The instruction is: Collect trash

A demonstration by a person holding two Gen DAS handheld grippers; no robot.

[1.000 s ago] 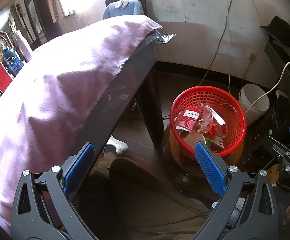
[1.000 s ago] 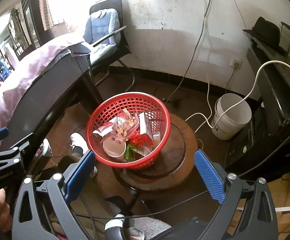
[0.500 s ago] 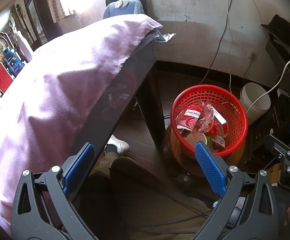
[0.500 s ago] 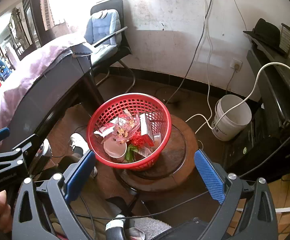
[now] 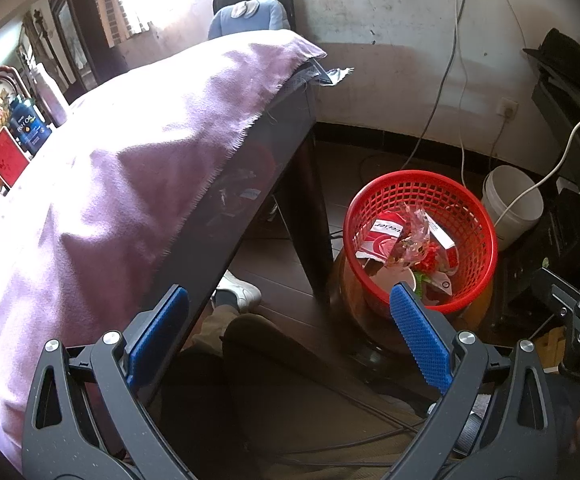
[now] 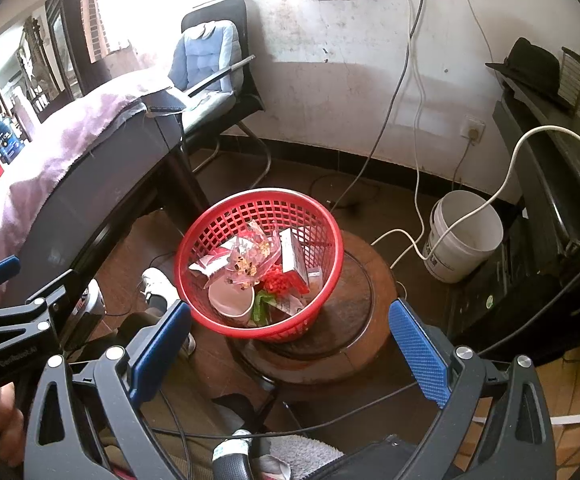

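**Both claws empty, basket already holds the trash**

Left wrist view: the left claw [image 5: 285, 320] is spread wide with nothing between its ribbed blue pads [image 5: 418, 332]. Over the last second the view has barely shifted; the red basket [image 5: 422, 184] has slid only slightly, so the hand is nearly at rest. The basket sits ahead and to the right of the claw, just past the right pad. It is a round plastic lattice, holding a red-and-white wrapper [image 5: 382, 232], crinkled clear film and a paper cup. Ahead and to the left lies the table under a soft, frayed purple cloth [image 5: 129, 168], which looks bare of litter from here. That suggests the collecting is largely done.

Right wrist view: the right claw [image 6: 290, 344] is likewise spread and empty, hovering almost unmoved since a second ago. The basket [image 6: 209, 236] stands straight ahead, just beyond the fingertips, on a round dark wooden stool [image 6: 354, 300]. Farther right is a smooth white bucket [image 6: 466, 240] with a pale hose running into it.
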